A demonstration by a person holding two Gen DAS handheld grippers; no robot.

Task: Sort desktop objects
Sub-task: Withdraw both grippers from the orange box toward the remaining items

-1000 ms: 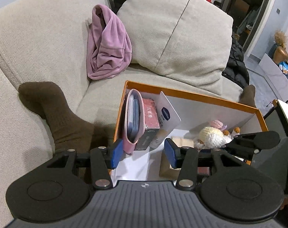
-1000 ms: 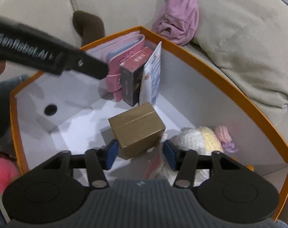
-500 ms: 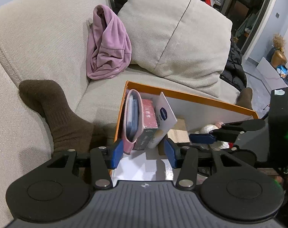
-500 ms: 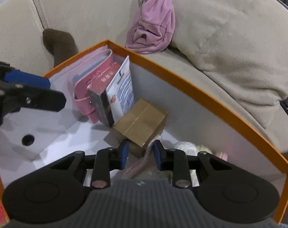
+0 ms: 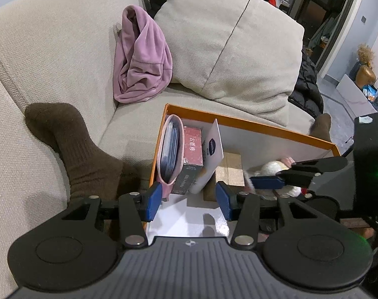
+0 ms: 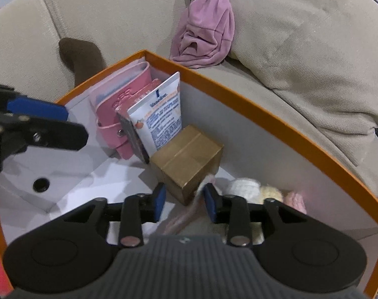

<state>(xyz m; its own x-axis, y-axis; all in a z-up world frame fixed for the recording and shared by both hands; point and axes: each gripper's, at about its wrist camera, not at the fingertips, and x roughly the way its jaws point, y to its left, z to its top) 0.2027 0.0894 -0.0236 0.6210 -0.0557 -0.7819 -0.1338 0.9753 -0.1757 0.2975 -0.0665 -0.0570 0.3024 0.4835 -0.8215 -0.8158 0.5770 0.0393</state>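
An orange-rimmed white box sits on the sofa. Against its left wall stand a pink card wallet, a dark red-topped carton and a white Vaseline tube. A brown cardboard box rests beside them, with a white and pink knitted toy to its right. My left gripper is open and empty over the box's near-left corner. My right gripper is open inside the box, right in front of the brown box's near corner; a pink strand lies by its right finger.
A purple cloth lies against the sofa back beside a big beige cushion. A brown sock lies left of the box. A dark jacket lies at the right end of the sofa.
My right gripper narrowed half a second ago and has opened again; the brown box now sits farther back, against the tube. My left gripper has barely moved.
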